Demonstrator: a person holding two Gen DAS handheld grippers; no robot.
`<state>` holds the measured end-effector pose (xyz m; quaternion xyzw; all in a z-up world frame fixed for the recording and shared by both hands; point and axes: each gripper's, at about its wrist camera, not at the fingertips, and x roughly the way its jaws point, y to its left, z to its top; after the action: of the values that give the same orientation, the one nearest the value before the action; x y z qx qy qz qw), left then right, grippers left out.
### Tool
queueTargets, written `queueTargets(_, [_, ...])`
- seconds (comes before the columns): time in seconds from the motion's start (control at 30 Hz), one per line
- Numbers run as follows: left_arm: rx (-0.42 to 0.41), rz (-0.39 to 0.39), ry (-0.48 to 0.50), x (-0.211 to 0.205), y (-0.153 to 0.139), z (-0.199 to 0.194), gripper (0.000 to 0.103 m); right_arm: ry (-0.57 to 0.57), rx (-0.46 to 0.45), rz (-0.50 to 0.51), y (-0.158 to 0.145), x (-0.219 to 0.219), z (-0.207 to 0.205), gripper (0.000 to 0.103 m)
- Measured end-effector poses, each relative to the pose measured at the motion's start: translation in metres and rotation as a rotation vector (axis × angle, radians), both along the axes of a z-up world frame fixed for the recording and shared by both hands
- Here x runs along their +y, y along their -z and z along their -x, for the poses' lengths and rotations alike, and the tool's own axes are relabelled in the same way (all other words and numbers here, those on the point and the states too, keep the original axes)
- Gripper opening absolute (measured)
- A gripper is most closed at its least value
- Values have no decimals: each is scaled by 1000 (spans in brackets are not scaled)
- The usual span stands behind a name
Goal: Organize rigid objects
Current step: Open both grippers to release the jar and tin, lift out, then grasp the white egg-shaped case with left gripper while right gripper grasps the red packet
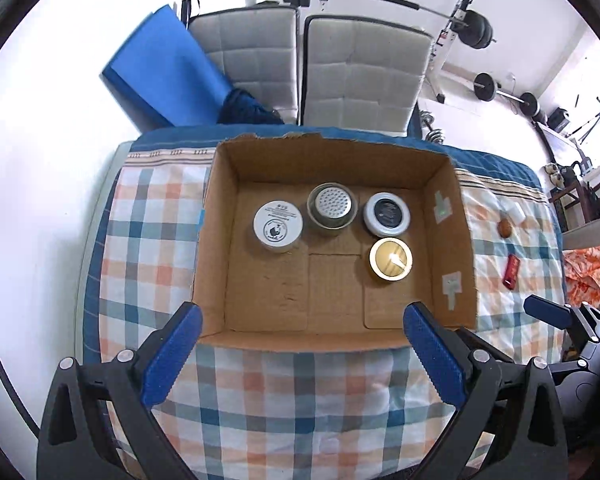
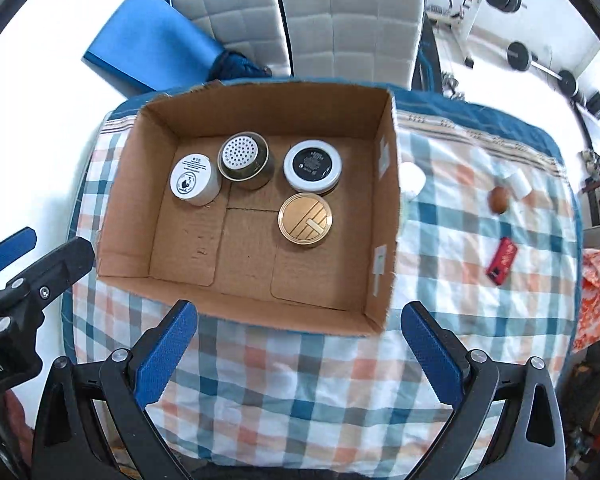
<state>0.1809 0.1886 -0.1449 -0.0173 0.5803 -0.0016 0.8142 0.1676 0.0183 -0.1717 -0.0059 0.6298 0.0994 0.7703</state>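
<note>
An open cardboard box (image 1: 452,240) (image 2: 388,240) sits on a checked cloth. Inside stand a white jar (image 1: 278,226) (image 2: 194,180), a jar with a perforated metal lid (image 1: 332,205) (image 2: 244,160), a white-rimmed black-lidded jar (image 1: 387,213) (image 2: 313,166) and a gold tin (image 1: 391,258) (image 2: 305,218). On the cloth right of the box lie a red flat object (image 1: 512,271) (image 2: 501,260), a brown egg-like object (image 1: 505,227) (image 2: 499,199), a white cylinder (image 2: 518,184) and a white round object (image 2: 412,180). My left gripper (image 1: 302,316) and right gripper (image 2: 298,312) are open and empty, above the box's near edge.
The checked cloth (image 1: 292,400) covers a table with blue edges. Two grey padded chairs (image 1: 360,76) and a blue mat (image 1: 164,68) stand behind it. Barbells and a weight rack (image 1: 466,20) are at the back right. Orange patterned fabric (image 1: 590,272) lies at the right.
</note>
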Motion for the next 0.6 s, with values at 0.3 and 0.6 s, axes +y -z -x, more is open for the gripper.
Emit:
queueTargets(0.3, [-39, 20, -6, -18, -25, 19, 103, 8, -44, -62, -29, -18, 19, 103])
queueTargets(0.6, [-78, 51, 63, -85, -38, 16, 103, 95, -52, -85, -39, -87, 20, 103])
